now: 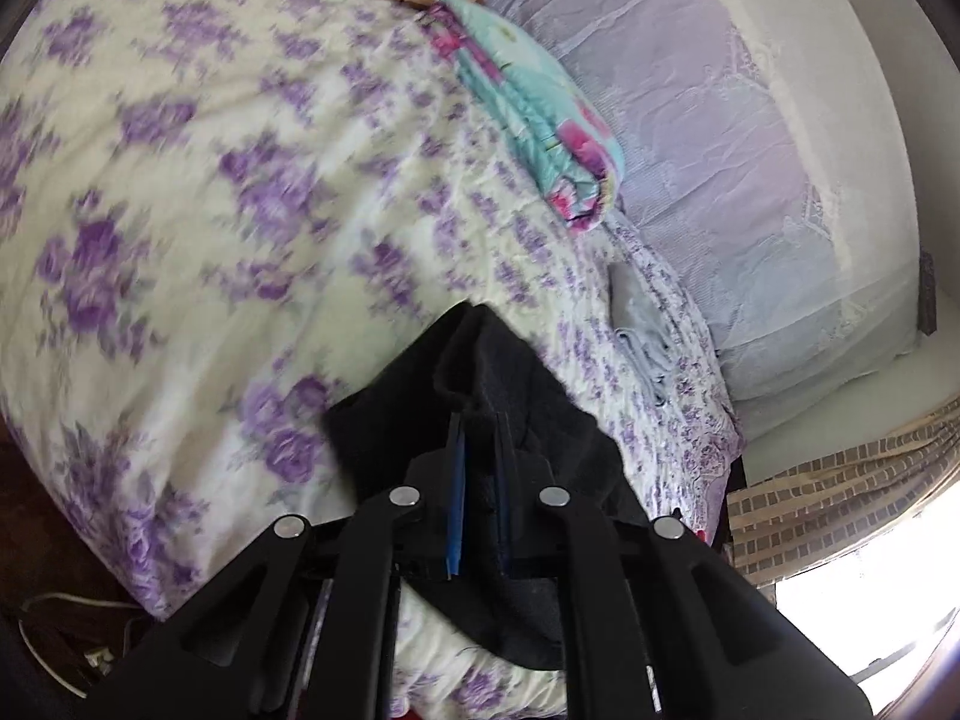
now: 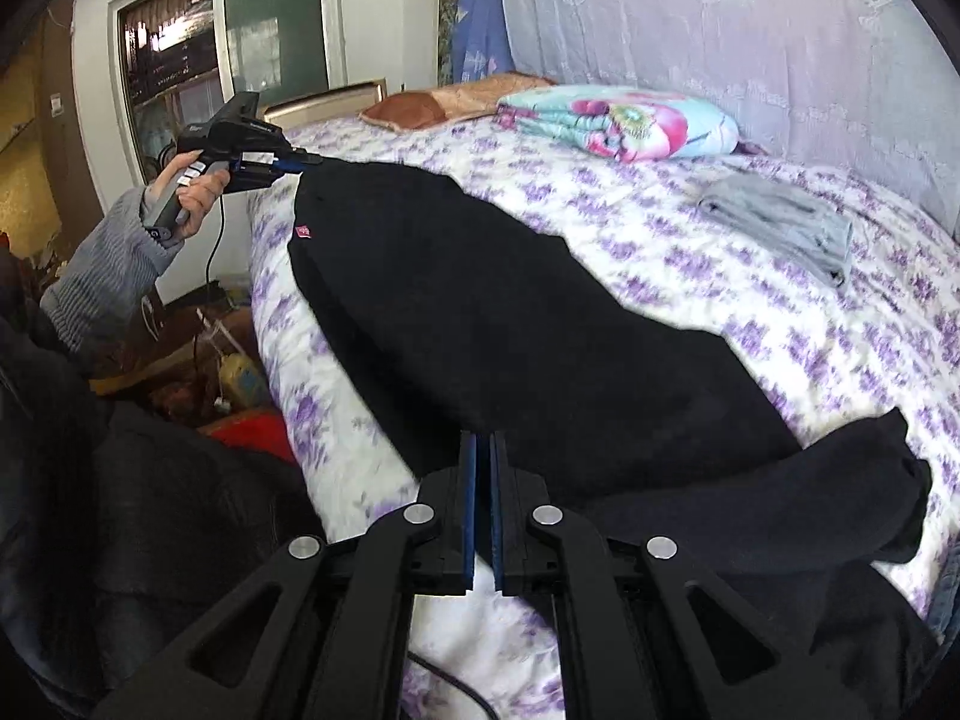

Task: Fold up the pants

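pants (image 2: 510, 324) stretched btwn both hand-held grippers

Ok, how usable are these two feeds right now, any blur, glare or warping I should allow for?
Left wrist view: the floral bedspread is motion-smeared, worst on the left, and the window at lower right is blown out white. Right wrist view: mostly sharp and evenly lit, though the black pants show almost no fold detail. Both views bend straight lines strongly near the edges.
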